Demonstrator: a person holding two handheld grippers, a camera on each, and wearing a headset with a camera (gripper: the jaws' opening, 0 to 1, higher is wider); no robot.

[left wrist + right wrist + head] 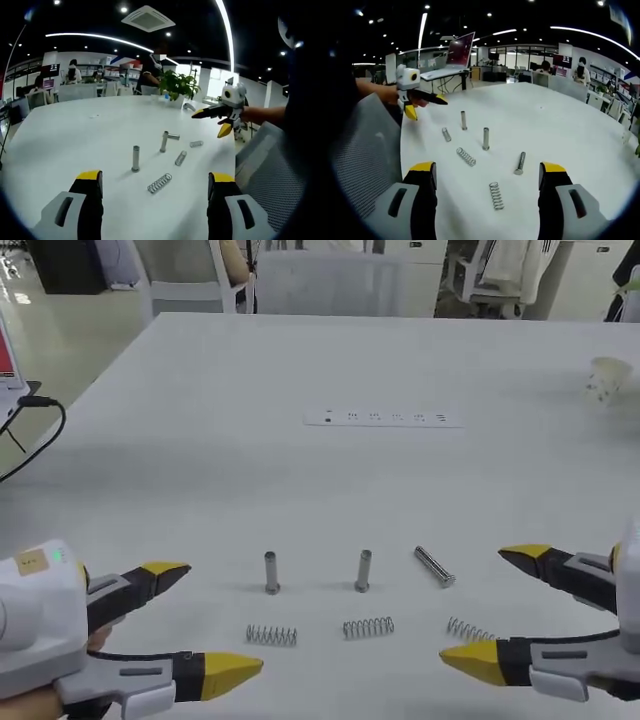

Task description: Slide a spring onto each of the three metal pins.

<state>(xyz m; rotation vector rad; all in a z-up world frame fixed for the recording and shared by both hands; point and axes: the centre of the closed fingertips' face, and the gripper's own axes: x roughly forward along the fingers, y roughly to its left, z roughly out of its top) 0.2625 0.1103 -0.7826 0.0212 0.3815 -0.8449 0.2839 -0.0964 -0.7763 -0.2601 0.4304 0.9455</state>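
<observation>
Spring pick-up: left gripper [224, 618] and right gripper [471, 606] both spread wide, empty.
I pinch the left spring [271, 636] by one end, bore kept clear for the upright pin [271, 572].

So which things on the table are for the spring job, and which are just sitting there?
For the job: left pin and middle pin, both standing; right pin, lying flat; left spring, middle spring, right spring; left tool and right tool, both open.

Just lying about: power strip, paper cup, black cable.
</observation>
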